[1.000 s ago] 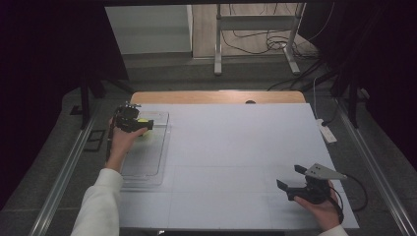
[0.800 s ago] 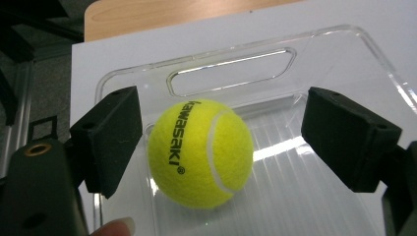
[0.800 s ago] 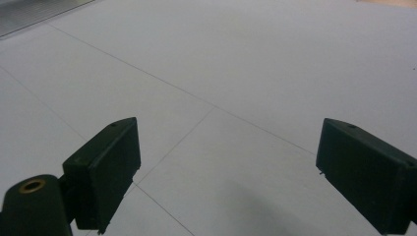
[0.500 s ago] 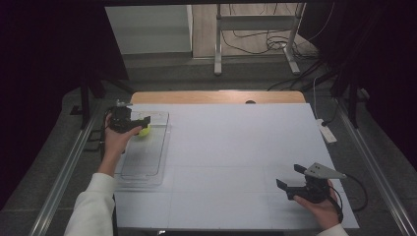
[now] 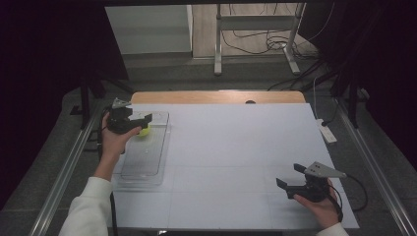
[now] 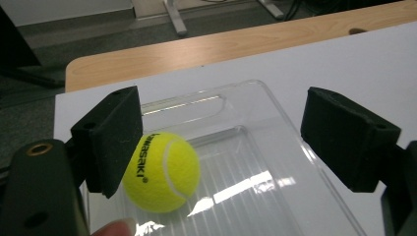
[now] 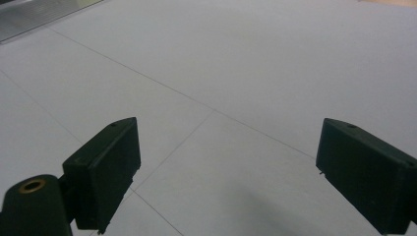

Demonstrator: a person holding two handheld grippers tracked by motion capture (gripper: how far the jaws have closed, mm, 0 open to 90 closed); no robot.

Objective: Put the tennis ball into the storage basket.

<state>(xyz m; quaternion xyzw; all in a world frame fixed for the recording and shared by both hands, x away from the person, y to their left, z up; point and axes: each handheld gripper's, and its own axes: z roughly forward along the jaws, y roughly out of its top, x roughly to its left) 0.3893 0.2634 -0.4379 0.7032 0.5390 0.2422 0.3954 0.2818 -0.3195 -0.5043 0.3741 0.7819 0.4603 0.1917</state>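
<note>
A yellow-green tennis ball [image 6: 164,172] lies in the far end of a clear plastic tray [image 6: 275,113] at the table's left. From above, the ball [image 5: 143,131] sits just right of my left gripper [image 5: 142,119], and the tray [image 5: 142,164] runs toward the person. In the left gripper view my left gripper [image 6: 221,132] is open above the tray; its left jaw partly covers the ball and the right jaw is well clear of it. My right gripper [image 5: 288,175] hovers open over the white table's near right, with nothing between its jaws [image 7: 226,162].
A white sheet [image 5: 236,147] covers the table, with bare wood [image 5: 216,97] along its far edge. A white power strip [image 5: 327,132] lies at the right edge. Metal rails [image 5: 64,172] flank the table and a stand [image 5: 255,34] rises behind it.
My left gripper has drawn back to the left and risen a little, leaving the ball in the tray and more of it in sight. The right gripper has stayed put.
</note>
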